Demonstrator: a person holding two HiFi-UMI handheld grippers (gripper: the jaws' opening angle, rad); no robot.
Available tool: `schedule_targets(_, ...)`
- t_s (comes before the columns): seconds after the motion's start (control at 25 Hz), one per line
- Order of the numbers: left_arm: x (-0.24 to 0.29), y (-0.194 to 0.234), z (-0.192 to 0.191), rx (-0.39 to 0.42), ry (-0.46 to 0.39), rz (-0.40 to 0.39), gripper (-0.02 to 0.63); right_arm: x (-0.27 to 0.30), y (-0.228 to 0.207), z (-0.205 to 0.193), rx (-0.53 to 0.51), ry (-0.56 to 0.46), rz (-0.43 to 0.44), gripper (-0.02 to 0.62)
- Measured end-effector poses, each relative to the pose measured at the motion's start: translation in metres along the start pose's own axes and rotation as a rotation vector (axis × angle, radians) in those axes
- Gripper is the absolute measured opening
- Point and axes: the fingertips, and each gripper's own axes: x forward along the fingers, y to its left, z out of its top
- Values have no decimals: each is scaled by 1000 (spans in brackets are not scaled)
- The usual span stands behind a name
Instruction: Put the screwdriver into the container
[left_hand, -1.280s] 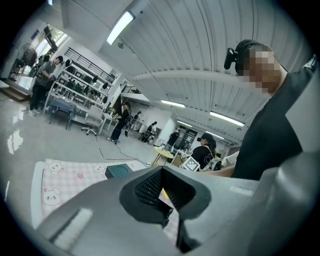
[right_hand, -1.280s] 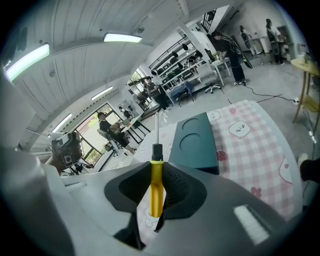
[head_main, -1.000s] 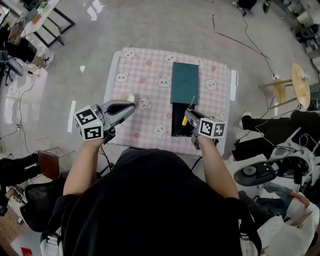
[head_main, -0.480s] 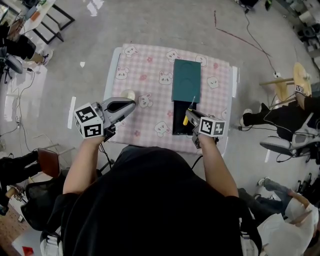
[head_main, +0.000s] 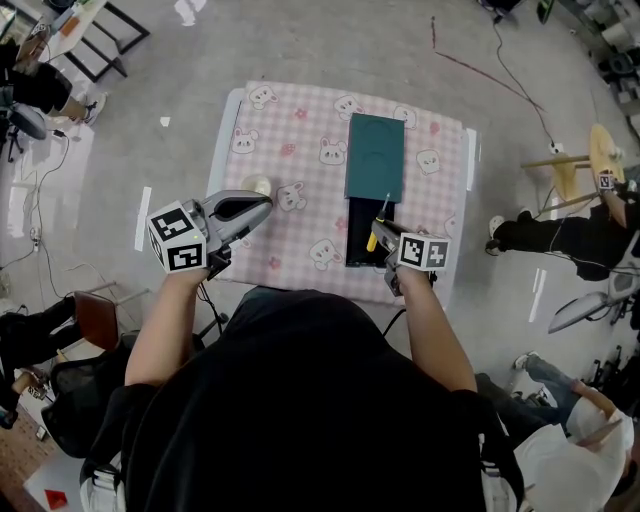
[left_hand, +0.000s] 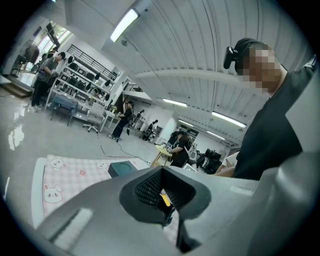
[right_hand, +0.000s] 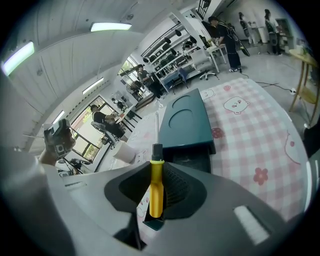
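**Head view.** A desk covered with a pink checked cloth printed with bears stands on a grey, glossy floor. A cable trails across the floor, and a round stool stands to the right. The dark teal container lies on the desk's right half, with its lid slid away from the person and the near end open and dark. The right tool hovers over that open end, clamping the screwdriver, which is not in the container. The left tool hangs near a pale cup.

**Left gripper view.** The left tool has its jaws together, with nothing gripped. Beyond it are the cloth-covered desk, the container, shelving racks, ceiling strip lights and several standing people.

**Right gripper view.** The right tool is closed on the yellow handle of the screwdriver. The shaft points out past the jaw tips toward the container. The pale cup stands to the left on the desk. Racks, windows and people fill the background.
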Motion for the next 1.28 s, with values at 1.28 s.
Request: schedule_targets(1.28,2,1,-3,-21,4,4,0,27,-6,-41,-15,151,-16,104)
